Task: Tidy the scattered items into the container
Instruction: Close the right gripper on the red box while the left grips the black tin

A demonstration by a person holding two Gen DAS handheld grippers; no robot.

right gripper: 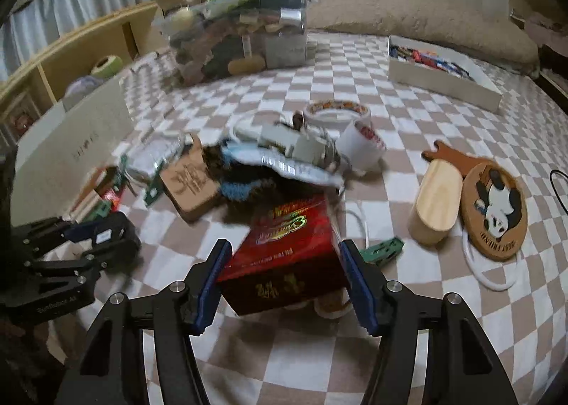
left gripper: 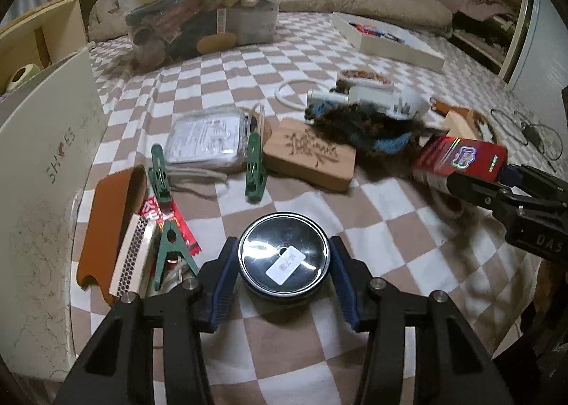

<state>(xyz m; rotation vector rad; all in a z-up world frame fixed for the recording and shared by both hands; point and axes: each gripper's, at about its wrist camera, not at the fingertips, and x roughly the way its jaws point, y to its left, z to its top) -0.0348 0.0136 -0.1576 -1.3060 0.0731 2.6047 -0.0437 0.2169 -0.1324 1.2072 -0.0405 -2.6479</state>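
Observation:
In the left wrist view a round black tin (left gripper: 284, 255) with a shiny lid and a white label sits on the checkered bedspread. My left gripper (left gripper: 284, 248) is shut on it, one blue pad against each side. My right gripper (right gripper: 284, 248) is shut on a red printed box (right gripper: 287, 252) and holds it tilted just above the cover. The same red box (left gripper: 461, 160) and right gripper (left gripper: 497, 174) show at the right edge of the left wrist view. A white shoe box (left gripper: 46, 156) stands at the left. The left gripper (right gripper: 96, 238) appears low on the left in the right wrist view.
Green clips (left gripper: 254, 170), an engraved wooden block (left gripper: 312, 156), a brown case (left gripper: 110, 220) and a fuzzy cloth (left gripper: 365, 128) lie scattered. Tape rolls (right gripper: 337, 113), an oval wooden box (right gripper: 436, 202) and a panda coaster (right gripper: 497, 209) lie right. A white tray (right gripper: 443, 74) and a full clear bin (right gripper: 241, 35) stand behind.

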